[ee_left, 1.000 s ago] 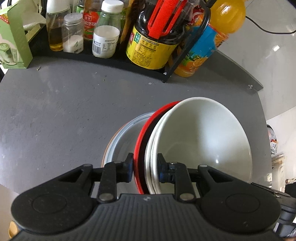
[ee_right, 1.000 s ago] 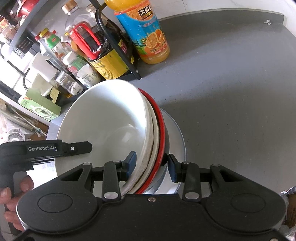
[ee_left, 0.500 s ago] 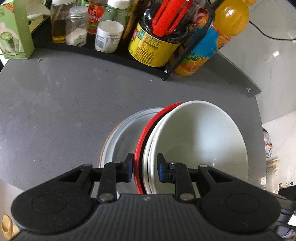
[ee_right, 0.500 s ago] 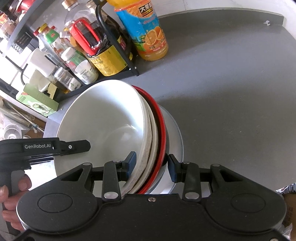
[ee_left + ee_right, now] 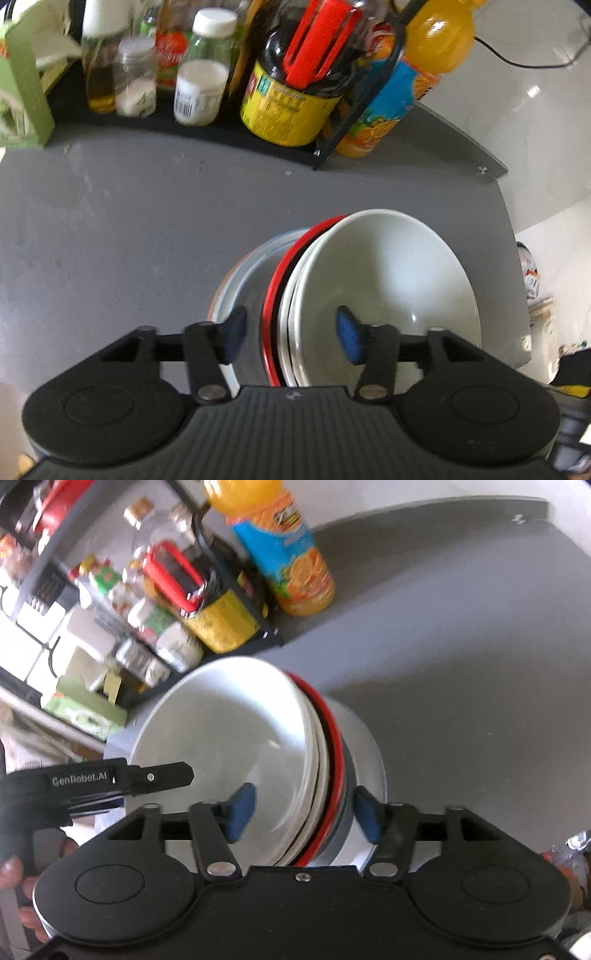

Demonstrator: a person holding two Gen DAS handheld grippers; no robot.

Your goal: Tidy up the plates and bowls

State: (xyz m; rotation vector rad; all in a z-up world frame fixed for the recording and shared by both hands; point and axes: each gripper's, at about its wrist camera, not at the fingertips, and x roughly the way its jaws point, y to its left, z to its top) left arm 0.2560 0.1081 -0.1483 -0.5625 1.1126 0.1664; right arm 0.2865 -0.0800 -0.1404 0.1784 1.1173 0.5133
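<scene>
Half a second ago we had both sets of jaws clenched on the rims of the nested stack; now both have let go. Our left gripper [image 5: 291, 332] stands spread wide, one pad outside the red rim, the other inside the white bowl [image 5: 384, 280], neither touching. Our right gripper [image 5: 304, 814] is likewise released, straddling the same rims from the opposite side.

The stack sits on the grey tabletop [image 5: 110, 229]: the white bowl lies innermost, nested in further white rims, these in a red-rimmed bowl [image 5: 271, 295], and all tilt inside a pale outer bowl [image 5: 240, 269] at the bottom.

Beyond, a black rack [image 5: 325, 147] holds a dark sauce jug with a red handle [image 5: 295, 92], jars and bottles; an orange juice bottle [image 5: 402, 85] stands just beside it.

Only the right wrist view shows the left gripper's black body and the hand [image 5: 14, 871] holding it; only the left shows a green box [image 5: 22, 92] at the rack's far end.
</scene>
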